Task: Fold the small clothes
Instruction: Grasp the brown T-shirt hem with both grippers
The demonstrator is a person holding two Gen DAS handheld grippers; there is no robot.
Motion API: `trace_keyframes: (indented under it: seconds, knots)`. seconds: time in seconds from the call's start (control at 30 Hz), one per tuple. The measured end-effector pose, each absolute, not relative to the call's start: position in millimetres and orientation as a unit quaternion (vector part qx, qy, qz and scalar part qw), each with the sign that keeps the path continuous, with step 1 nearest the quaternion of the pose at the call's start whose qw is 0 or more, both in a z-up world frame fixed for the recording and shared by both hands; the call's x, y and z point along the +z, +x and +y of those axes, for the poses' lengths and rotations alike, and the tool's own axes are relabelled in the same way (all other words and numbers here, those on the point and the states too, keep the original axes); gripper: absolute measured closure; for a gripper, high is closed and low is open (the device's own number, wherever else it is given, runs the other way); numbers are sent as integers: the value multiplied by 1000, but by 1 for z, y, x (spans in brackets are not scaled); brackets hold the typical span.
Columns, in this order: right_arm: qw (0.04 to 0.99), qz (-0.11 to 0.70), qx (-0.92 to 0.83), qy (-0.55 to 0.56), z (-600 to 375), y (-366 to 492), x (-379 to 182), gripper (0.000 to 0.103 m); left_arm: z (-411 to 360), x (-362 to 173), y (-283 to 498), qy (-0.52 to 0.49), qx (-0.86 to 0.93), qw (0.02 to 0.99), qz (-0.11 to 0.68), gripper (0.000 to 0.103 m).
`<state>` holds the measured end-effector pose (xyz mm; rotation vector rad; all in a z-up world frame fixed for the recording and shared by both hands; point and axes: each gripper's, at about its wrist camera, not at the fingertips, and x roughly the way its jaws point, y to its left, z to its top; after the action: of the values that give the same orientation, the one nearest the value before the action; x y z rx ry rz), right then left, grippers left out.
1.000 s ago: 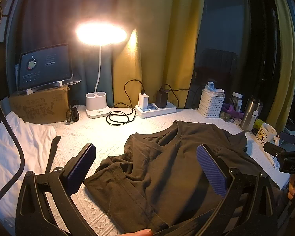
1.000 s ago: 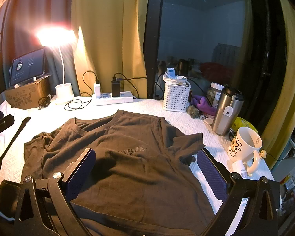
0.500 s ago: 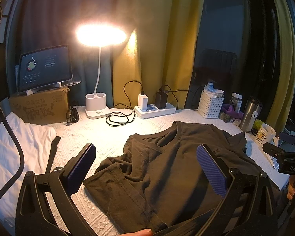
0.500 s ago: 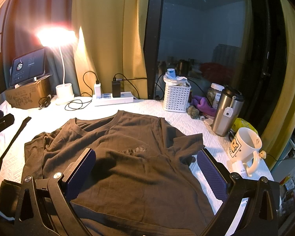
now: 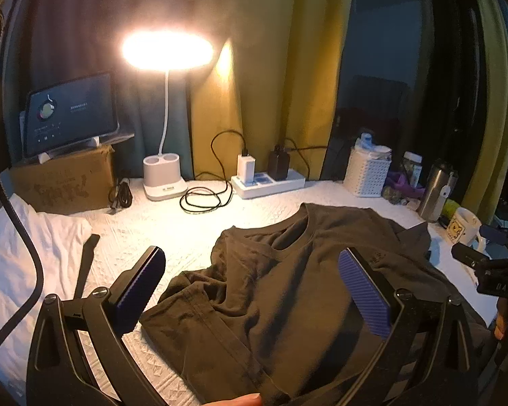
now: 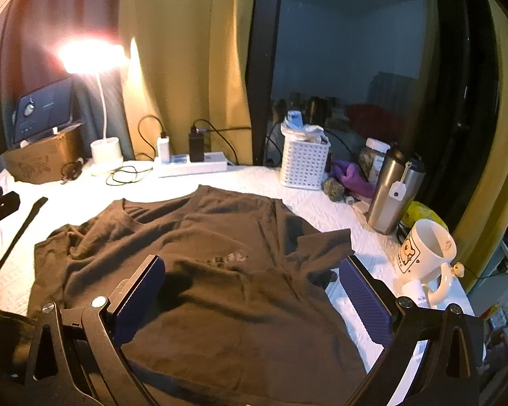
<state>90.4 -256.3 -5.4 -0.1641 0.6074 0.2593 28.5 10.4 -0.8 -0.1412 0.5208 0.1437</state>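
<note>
A dark brown T-shirt (image 5: 288,287) lies spread, front up and wrinkled, on the white quilted table cover (image 5: 172,230); its collar points toward the far edge. It also shows in the right wrist view (image 6: 220,270), with a faint chest print. My left gripper (image 5: 250,287) is open and empty above the shirt's left sleeve and hem. My right gripper (image 6: 250,291) is open and empty above the shirt's lower right part. The right gripper's body shows at the left wrist view's right edge (image 5: 491,270).
At the back stand a lit desk lamp (image 5: 166,182), a tablet on a cardboard box (image 5: 67,115), a power strip with cables (image 5: 267,179) and a white basket (image 6: 304,162). A steel tumbler (image 6: 393,193) and a mug (image 6: 423,250) stand right. White cloth (image 5: 23,253) lies left.
</note>
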Motion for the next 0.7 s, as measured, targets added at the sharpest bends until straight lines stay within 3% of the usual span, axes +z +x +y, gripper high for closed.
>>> trace_keyframes:
  seconds: [0.7]
  knots:
    - [922, 365, 91, -92, -319, 234, -72, 0, 73, -80, 110, -80, 104, 912, 388, 2]
